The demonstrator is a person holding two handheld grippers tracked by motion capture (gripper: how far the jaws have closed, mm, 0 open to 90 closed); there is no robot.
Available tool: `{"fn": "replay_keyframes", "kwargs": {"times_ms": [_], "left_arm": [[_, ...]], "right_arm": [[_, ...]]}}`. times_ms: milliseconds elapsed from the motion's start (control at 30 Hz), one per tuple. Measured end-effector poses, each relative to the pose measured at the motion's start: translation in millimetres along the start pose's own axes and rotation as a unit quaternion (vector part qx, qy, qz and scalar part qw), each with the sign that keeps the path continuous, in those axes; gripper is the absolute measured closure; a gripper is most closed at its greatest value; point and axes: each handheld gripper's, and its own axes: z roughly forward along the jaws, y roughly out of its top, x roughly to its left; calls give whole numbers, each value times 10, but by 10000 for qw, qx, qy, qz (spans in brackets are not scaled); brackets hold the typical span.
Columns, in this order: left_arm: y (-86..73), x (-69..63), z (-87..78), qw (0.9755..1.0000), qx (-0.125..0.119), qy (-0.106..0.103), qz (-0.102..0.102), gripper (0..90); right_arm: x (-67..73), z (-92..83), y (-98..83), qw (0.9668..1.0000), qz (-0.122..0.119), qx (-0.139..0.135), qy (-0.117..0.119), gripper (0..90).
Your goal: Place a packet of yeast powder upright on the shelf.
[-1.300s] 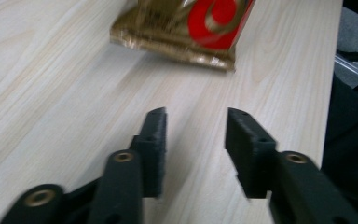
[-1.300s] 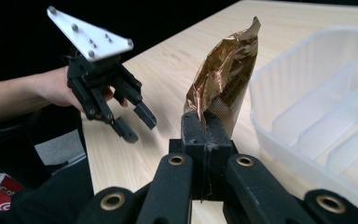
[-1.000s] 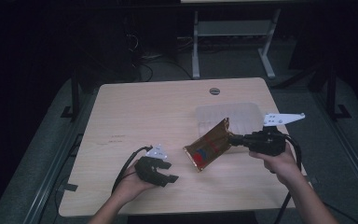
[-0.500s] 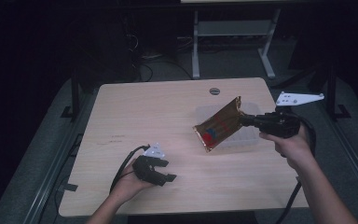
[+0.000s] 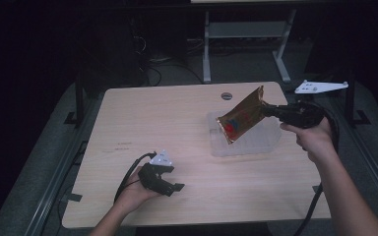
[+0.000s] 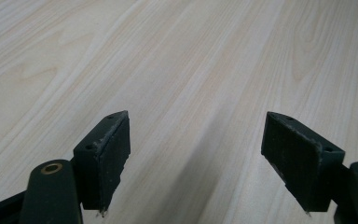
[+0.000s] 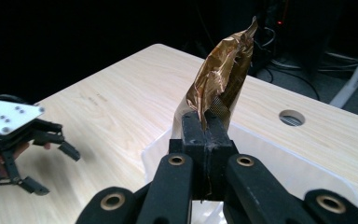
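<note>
A crinkled golden-brown foil packet (image 5: 240,119) with red and blue print hangs in the air, tilted, above a clear plastic tray (image 5: 248,146) on the right of the wooden table (image 5: 152,118). My right gripper (image 5: 267,110) is shut on the packet's upper end. In the right gripper view the packet (image 7: 223,65) stands up from my right gripper (image 7: 205,119), with the tray (image 7: 284,168) below. My left gripper (image 5: 176,178) rests near the table's front left, held in a hand. Its jaws have just been opening. In the left gripper view my left gripper (image 6: 198,123) is open over bare wood.
A round cable hole (image 5: 226,95) sits near the table's far edge. A metal stand (image 5: 246,29) and cables are on the dark floor behind the table. The left and middle of the tabletop are bare wood.
My right gripper has lifted the packet and carried it back and to the right, over the clear tray. The left gripper's jaws stand wider; that hand has stayed put.
</note>
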Motion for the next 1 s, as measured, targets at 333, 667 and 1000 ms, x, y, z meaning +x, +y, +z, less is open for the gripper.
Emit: {"fn": "replay_keyframes", "kwargs": {"times_ms": [333, 667, 1000], "left_arm": [[-9, -16, 33, 9999, -62, 3, -82, 234], [-11, -5, 33, 10000, 37, -12, 38, 234], [-10, -11, 34, 10000, 26, -15, 26, 234]], "right_arm": [[-116, 53, -38, 9990, 83, 118, -429, 900], [-128, 194, -94, 9968, 227, 270, -721, 899], [-91, 247, -130, 9966, 238, 365, -695, 892]]}}
